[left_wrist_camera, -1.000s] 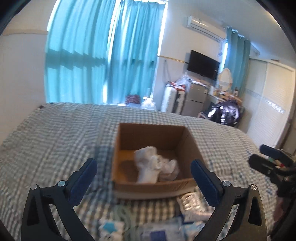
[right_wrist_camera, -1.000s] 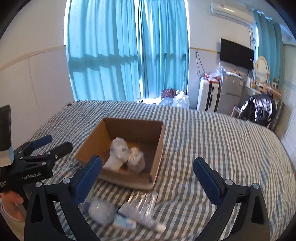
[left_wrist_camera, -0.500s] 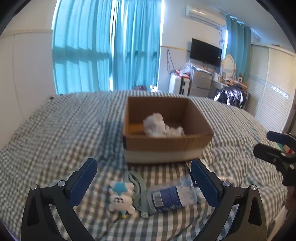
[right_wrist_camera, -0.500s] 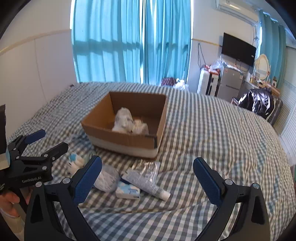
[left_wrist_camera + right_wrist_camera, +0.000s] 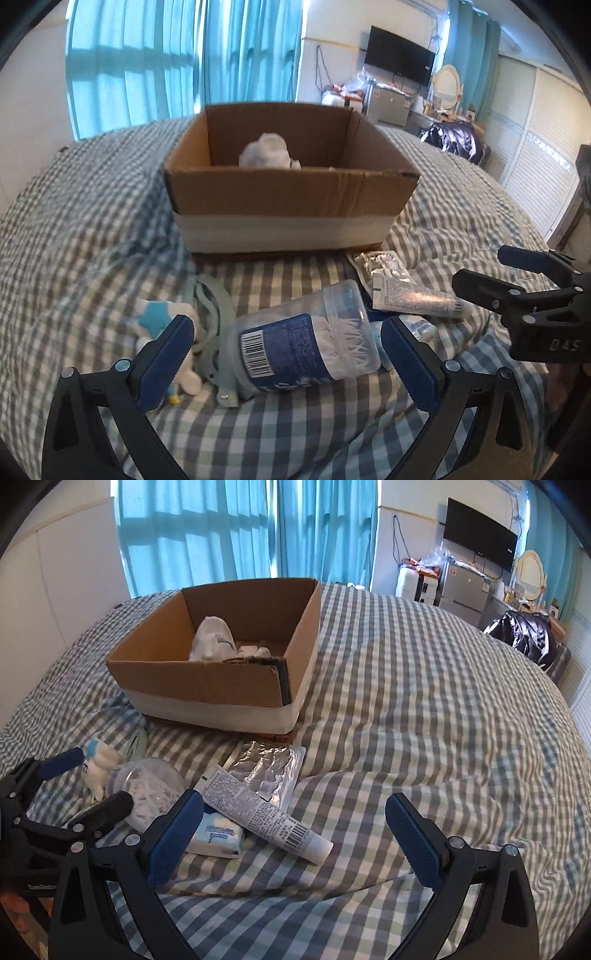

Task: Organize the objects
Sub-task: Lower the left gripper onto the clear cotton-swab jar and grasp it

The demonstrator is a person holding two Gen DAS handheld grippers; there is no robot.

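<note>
An open cardboard box point(image 5: 291, 199) point(image 5: 207, 686) stands on the checked bed with white cloth point(image 5: 264, 151) inside. In front of it lie a clear cotton-swab jar point(image 5: 303, 343) on its side, a white tube point(image 5: 266, 816), a foil packet point(image 5: 269, 771), a small blue-white pack point(image 5: 218, 834), a white-and-blue plush toy point(image 5: 162, 317) and a grey strap point(image 5: 218, 310). My left gripper point(image 5: 288, 358) is open, its jaws either side of the jar. My right gripper point(image 5: 295, 830) is open and empty, low over the tube's cap end.
The checked bed point(image 5: 424, 701) stretches to the right of the box. Blue curtains point(image 5: 240, 531) hang behind. A fridge, a TV and a black bag point(image 5: 524, 635) are at the far right, off the bed.
Both grippers have come down and forward from above the box toward the loose items in front of it. The left one now frames the jar. Both stay open.
</note>
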